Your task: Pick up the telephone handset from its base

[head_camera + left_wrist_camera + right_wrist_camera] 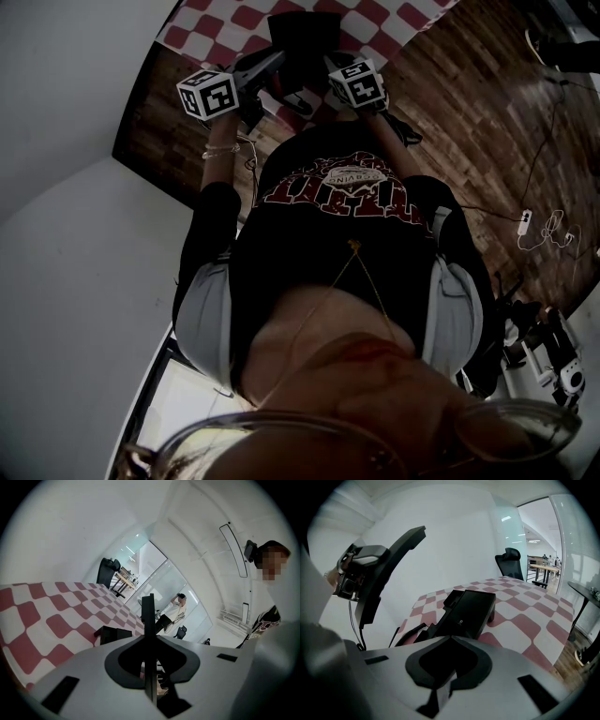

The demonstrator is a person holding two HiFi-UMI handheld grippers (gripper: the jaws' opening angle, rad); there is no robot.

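From where I stand the telephone handset (389, 559) is already off its base (471, 611). It hangs in the air up and to the left of the base in the right gripper view, tilted, with its upper end leaning towards the phone. The left gripper (148, 616) has its fingers closed on the handset about the middle of its length, and in its own view the handset shows as a thin dark edge standing up between them. The base sits below on the desk (520, 620), on the red and white checked cloth, and nothing is touching it.

The right gripper (443, 688) is held low in front of the base. Its fingers look pressed together with nothing between them, and it is apart from the phone.

The coiled cord (410, 633) runs from the near side of the base towards the desk edge, with a thin length hanging below the handset's lower end.

To my mind the lift is nearly done, and the cord is what needs watching. I would raise the handset straight and slowly and stop before the coil goes taut, so the base is not dragged across the cloth. The grip should stay firm, because a curved handset can pivot between narrow fingers. The free gripper could rest on the base if it starts to slide
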